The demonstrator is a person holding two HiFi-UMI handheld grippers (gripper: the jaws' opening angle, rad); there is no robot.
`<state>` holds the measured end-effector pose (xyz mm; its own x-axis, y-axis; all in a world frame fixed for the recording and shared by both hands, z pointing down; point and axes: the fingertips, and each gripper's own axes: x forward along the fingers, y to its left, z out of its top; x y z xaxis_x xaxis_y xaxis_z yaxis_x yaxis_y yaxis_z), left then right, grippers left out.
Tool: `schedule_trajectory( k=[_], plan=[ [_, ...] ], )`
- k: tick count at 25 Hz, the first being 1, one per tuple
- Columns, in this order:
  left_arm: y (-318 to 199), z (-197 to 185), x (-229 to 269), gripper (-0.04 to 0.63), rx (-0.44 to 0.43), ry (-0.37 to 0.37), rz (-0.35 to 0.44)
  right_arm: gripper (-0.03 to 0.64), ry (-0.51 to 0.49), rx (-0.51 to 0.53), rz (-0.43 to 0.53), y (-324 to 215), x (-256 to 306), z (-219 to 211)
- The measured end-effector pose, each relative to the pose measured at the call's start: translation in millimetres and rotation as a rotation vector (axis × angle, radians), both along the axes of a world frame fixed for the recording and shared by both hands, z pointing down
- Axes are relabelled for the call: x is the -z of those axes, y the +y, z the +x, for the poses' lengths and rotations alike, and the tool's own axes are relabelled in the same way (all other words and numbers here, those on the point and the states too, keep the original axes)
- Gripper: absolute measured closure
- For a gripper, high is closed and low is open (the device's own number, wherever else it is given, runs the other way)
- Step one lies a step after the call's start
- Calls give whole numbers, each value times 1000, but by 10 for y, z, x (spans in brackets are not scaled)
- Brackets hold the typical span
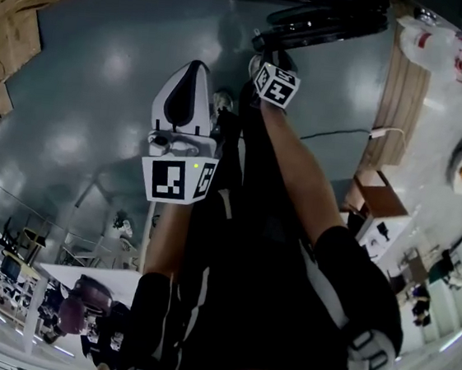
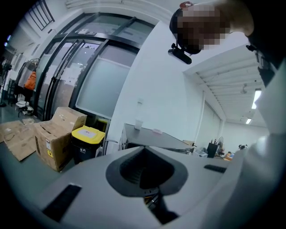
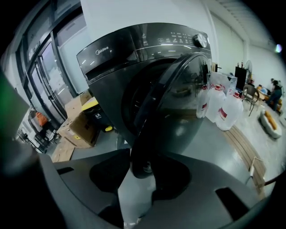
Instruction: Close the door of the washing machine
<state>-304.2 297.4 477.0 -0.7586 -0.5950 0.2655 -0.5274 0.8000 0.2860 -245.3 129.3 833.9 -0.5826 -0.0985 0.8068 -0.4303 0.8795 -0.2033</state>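
The floor (image 1: 104,58) was smooth grey and took up most of the head view. On it stood the dark washer (image 3: 134,58), with its control strip along the top. Its round door (image 3: 178,107) stood open, swung out toward the right gripper's camera, with the drum opening dark behind it.

Left of the washer sat cardboard boxes (image 2: 56,134), and just beside them a black bin (image 2: 87,143) with a yellow lid. A grey table (image 2: 152,138) stood beyond the bin against the white wall. To the washer's right were big clear bottles (image 3: 223,109) with red labels, near a wooden pallet (image 1: 403,92).

The right gripper (image 3: 142,179) was at the door's lower edge. Its jaws were a little apart, with the dark rim filling the gap between them and a pad pressed to each side, so it was clamped on the door. In the head view that arm reached forward, up to the door.

The left gripper (image 2: 145,172) was held lower and to the left, well apart from the door, and pointed toward the bin and boxes. Its jaws were pressed together with nothing between them.
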Motion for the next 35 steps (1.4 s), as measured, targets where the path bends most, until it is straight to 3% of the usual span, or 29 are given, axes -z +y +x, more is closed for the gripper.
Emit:
schedule_trajectory(
  k=[8,22,30,35],
  plan=[
    [25,-308,-21,589,28,14,5,474,-12,69,0,28,39,-552],
    [108,-728,-89,591,64,24,-20,487,-31,78,12,-122,45,-1574],
    [117,-803,-55,589,69,18,-21,515,-21,151,71,-124,-28,-1612],
    [176,-775,60,589,62,-3,-14,517,-9,221,60,6,77,-1593]
  ],
)
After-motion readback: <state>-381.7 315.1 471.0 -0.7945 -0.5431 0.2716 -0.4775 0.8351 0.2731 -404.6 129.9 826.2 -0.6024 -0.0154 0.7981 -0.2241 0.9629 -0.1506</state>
